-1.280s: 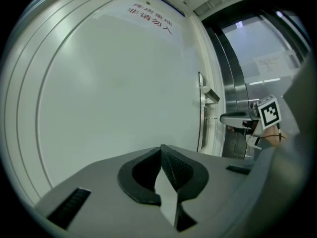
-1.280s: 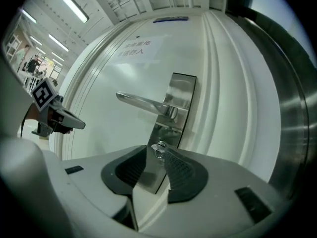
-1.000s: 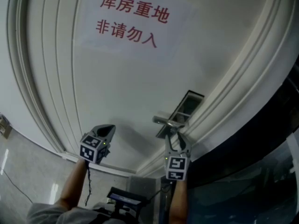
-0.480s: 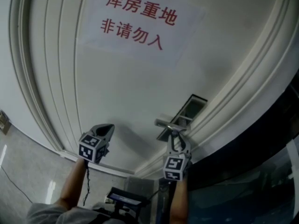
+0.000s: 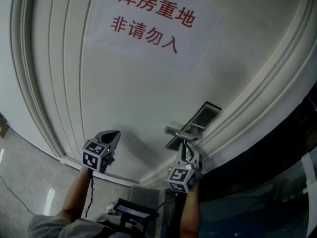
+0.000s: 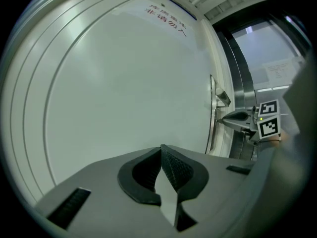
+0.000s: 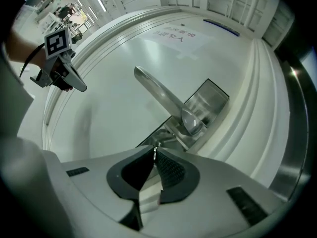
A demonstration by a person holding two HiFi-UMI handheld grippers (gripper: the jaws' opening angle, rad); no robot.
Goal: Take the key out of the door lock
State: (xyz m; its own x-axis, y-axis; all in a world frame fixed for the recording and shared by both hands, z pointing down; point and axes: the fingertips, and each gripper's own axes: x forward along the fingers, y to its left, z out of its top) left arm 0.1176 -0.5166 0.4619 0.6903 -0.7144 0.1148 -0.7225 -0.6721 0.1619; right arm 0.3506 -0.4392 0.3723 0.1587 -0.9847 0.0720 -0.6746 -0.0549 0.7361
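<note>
White painted door (image 5: 138, 93) fills nearly everything I see, with a paper sign (image 5: 153, 21) in red characters stuck high on its panel. My right gripper (image 7: 154, 155) is up against the brushed steel lock plate (image 7: 205, 103), just below the lever handle (image 7: 158, 95). Its jaws are pressed together at the tips, and between them sits a small bit of bright metal, the key (image 7: 154, 149), right at the plate's lower part. I cannot tell from any view whether its blade is in the keyhole or already clear of it. From my head the same gripper (image 5: 184, 145) points up at the underside of the handle (image 5: 178, 131), my forearm (image 5: 188, 217) straight beneath it. My left gripper (image 6: 161, 152) is off to the side, well apart from the lock and facing the plain door panel. Its ribbed pads meet at the tips with nothing between them. From that side I see the right gripper (image 6: 237, 118) nosed in against the door's edge.
</note>
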